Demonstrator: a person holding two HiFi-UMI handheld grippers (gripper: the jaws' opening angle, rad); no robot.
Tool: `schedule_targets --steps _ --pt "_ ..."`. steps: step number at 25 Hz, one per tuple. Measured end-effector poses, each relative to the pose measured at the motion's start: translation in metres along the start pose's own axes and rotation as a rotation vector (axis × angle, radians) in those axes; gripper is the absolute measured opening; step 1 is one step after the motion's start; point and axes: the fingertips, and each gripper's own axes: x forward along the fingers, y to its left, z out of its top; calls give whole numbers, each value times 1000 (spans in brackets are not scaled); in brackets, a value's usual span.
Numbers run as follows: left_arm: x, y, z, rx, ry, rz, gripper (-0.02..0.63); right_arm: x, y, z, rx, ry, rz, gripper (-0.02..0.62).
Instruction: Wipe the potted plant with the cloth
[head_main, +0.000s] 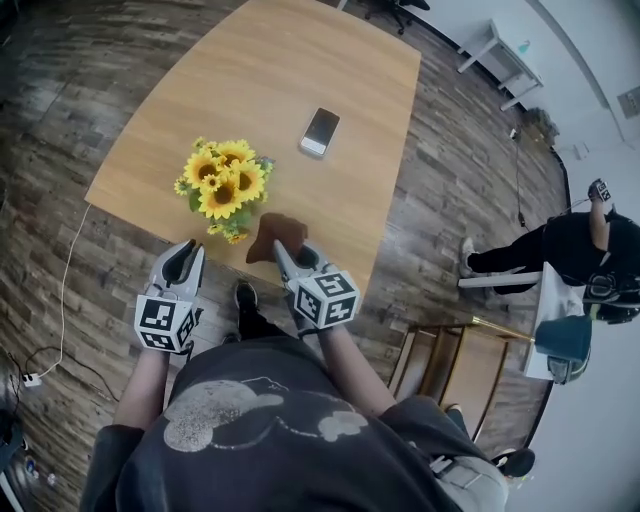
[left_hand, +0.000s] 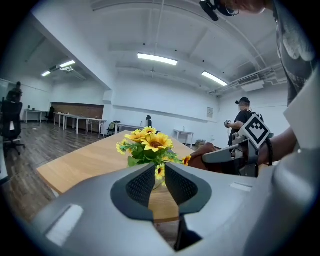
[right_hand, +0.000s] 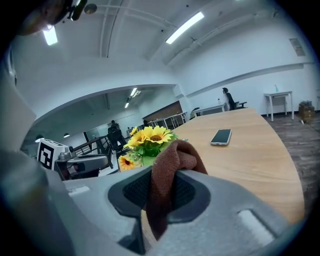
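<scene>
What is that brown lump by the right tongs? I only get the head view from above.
Observer: It is a brown cloth. The right gripper view shows the right tongs clamped on it, with a fold bulging above them.
Operator: Do the left tongs hold anything?
Observer: No. The left gripper view shows the left tongs only slightly apart, with nothing between them. The sunflowers stand just beyond them on the table.
</scene>
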Motion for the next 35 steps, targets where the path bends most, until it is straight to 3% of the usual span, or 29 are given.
schedule_targets --steps 8,16,20,23,28,33,35 --pt "37 20 -9 38 41 8 149 35 -44 7 19 44 -7 55" --pt "54 45 -40 188 147 18 233 55 -72 13 -81 105 -6 55" --pt "68 50 -61 266 194 15 265 71 -74 6 -115 162 44 55" --pt "81 52 -56 268 172 11 327 85 -69 1 -138 202 91 55" --pt "101 43 -46 242 132 -69 499 105 -57 -5 -178 255 143 55" --pt "115 41 -46 236 149 -134 497 128 -40 -3 -248 277 203 55" --pt "116 43 -45 228 150 -142 457 135 -36 0 -273 283 213 55"
